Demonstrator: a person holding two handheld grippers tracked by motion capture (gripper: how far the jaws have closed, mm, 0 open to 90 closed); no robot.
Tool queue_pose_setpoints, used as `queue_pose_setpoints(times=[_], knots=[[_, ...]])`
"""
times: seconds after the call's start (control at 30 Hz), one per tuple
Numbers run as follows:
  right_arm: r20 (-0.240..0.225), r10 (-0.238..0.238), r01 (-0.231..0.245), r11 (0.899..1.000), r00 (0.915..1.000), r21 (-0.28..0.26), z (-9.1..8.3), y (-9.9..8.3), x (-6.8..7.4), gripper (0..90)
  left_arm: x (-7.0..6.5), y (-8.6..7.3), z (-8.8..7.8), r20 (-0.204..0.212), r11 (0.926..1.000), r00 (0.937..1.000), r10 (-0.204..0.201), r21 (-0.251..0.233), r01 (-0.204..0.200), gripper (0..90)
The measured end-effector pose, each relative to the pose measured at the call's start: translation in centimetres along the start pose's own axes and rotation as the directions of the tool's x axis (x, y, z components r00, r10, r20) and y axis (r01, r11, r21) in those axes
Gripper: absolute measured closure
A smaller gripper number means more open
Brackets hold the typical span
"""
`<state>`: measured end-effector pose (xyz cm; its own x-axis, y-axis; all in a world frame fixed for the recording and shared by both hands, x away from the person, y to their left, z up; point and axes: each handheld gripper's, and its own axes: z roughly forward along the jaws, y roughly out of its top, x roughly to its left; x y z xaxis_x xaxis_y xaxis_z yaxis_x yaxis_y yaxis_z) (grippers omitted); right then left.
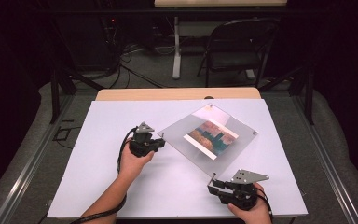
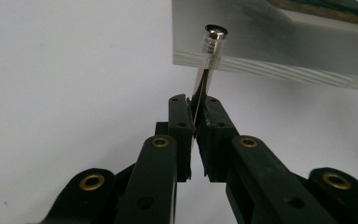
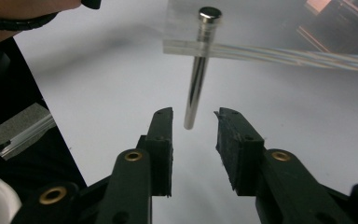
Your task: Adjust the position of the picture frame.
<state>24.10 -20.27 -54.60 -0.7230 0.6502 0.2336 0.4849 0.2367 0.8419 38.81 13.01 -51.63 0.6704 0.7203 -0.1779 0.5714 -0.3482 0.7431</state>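
A clear acrylic picture frame (image 1: 182,133) holds a colourful print (image 1: 210,136) and sits tilted over the white tabletop (image 1: 98,186), with metal pins at its corners. My left gripper (image 1: 161,140) is at the frame's left corner. In the left gripper view, this gripper (image 2: 196,112) is shut on the thin pin (image 2: 204,81) hanging below the plate (image 2: 279,42). My right gripper (image 1: 211,184) is at the near corner. In the right gripper view, the right gripper (image 3: 193,119) is open, and the lower end of a steel pin (image 3: 196,79) hangs between its tips without touching them.
The frame covers the middle right of the table; bare white surface lies to the left and front. A folding chair (image 1: 242,46) and a table leg (image 1: 176,46) stand on the floor behind. The person's left wrist (image 3: 18,14) appears at the top left of the right gripper view.
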Motion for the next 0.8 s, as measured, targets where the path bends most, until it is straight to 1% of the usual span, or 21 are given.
queue_pose_setpoints(times=[0.13,0.17,0.2,0.27,0.3,0.37,0.47,0.5,0.53,0.57,0.63,0.7,0.8], knots=[[0.002,-0.017,0.017,1.000,0.9999,-0.011,0.5,0.2,0.3,75.0,-0.2,-0.4,-0.1,0.012,1.0000,0.9999,0.005,-0.004,-0.005,84.1],[0.006,-0.020,0.020,1.000,0.9998,-0.010,0.5,0.2,0.2,79.7,-0.3,-0.6,-0.2,0.018,0.9999,0.9998,0.011,-0.005,-0.011,84.1],[0.006,-0.020,0.020,1.000,0.9998,-0.010,0.5,0.2,0.2,79.7,-0.3,-0.6,-0.2,0.018,0.9999,0.9998,0.011,-0.005,-0.011,84.2],[0.007,-0.012,0.012,1.000,0.9999,-0.016,0.3,0.3,0.1,84.0,-0.5,-0.8,-0.3,0.022,0.9999,0.9997,0.012,-0.012,-0.011,84.3],[0.000,-0.002,0.002,1.000,1.0000,-0.019,0.2,0.4,0.0,84.5,-0.5,-0.9,-0.4,0.024,0.9997,0.9995,0.018,-0.015,-0.017,84.3],[-0.011,0.016,-0.016,1.000,0.9998,-0.021,0.1,0.3,-0.1,85.1,-0.6,-1.0,-0.5,0.030,0.9996,0.9994,0.016,-0.023,-0.015,84.4],[-0.022,0.032,-0.032,0.999,0.9992,-0.024,-0.2,0.4,-0.2,85.5,-0.8,-1.2,-0.7,0.031,0.9992,0.9993,0.019,-0.035,-0.018,84.6],[-0.024,0.038,-0.038,0.999,0.9990,-0.029,-0.2,0.4,-0.2,85.6,-0.9,-1.2,-0.9,0.033,0.9989,0.9991,0.027,-0.038,-0.026,84.6],[-0.023,0.037,-0.038,0.999,0.9990,-0.028,-0.4,0.4,-0.3,85.7,-0.9,-1.3,-1.0,0.032,0.9988,0.9991,0.028,-0.042,-0.026,84.8],[-0.025,0.040,-0.041,0.999,0.9989,-0.031,-0.5,0.4,-0.3,85.6,-1.0,-1.4,-1.2,0.034,0.9987,0.9989,0.033,-0.041,-0.031,84.8],[-0.027,0.047,-0.048,0.998,0.9985,-0.039,-0.6,0.5,-0.4,85.7,-1.1,-1.8,-1.7,0.042,0.9986,0.9987,0.029,-0.046,-0.028,85.0],[-0.025,0.056,-0.057,0.998,0.9981,-0.037,-0.8,0.5,-0.6,85.8,-1.2,-2.3,-2.3,0.049,0.9985,0.9983,0.033,-0.045,-0.031,85.2],[-0.015,0.067,-0.068,0.997,0.9976,-0.048,-1.0,0.6,-1.0,85.8,-1.5,-3.2,-3.3,0.060,0.9985,0.9978,0.027,-0.049,-0.025,85.5]])
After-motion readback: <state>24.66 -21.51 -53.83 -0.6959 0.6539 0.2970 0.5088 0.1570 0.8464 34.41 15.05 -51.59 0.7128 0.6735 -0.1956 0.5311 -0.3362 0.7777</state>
